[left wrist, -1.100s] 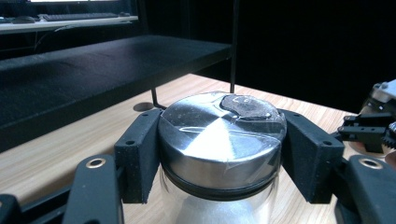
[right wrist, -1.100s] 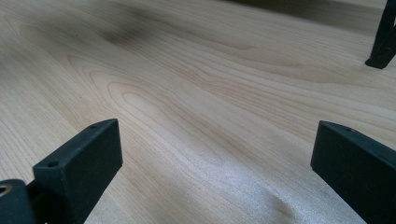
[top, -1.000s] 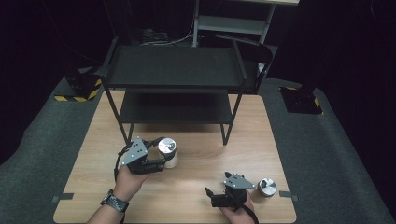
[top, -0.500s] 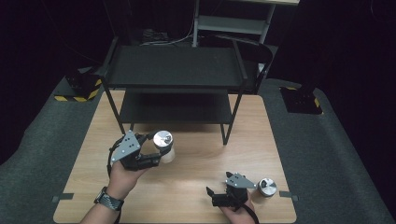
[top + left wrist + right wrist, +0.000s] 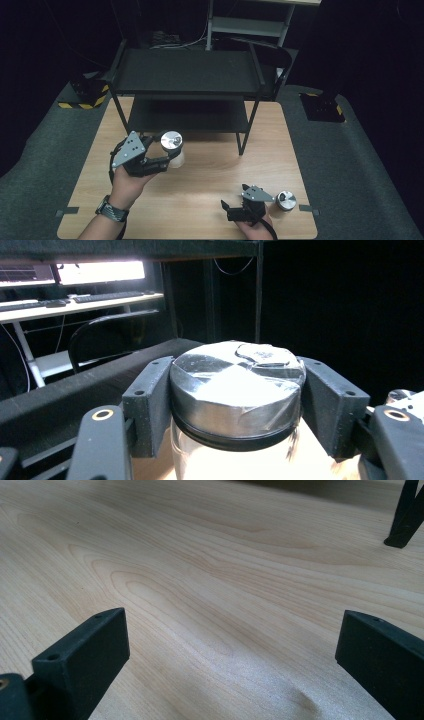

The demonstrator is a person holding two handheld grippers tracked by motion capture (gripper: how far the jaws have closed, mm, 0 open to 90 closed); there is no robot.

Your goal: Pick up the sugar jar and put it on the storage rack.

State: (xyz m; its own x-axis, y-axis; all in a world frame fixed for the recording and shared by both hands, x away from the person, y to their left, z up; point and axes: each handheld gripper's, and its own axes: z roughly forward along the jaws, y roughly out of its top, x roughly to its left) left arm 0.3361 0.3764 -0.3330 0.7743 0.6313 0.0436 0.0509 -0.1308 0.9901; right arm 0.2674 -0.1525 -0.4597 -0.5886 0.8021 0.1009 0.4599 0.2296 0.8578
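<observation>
No legible txt, labels or nos. anywhere (all views checked).

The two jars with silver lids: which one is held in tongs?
The jar near the shelf's front, clamped by the left tongs. The other jar stands free beside the right tongs.

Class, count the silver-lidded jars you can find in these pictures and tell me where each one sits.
2. One jar is clamped in the left gripper, in front of the black shelf rack. The second jar stands on the table beside the right gripper.
</observation>
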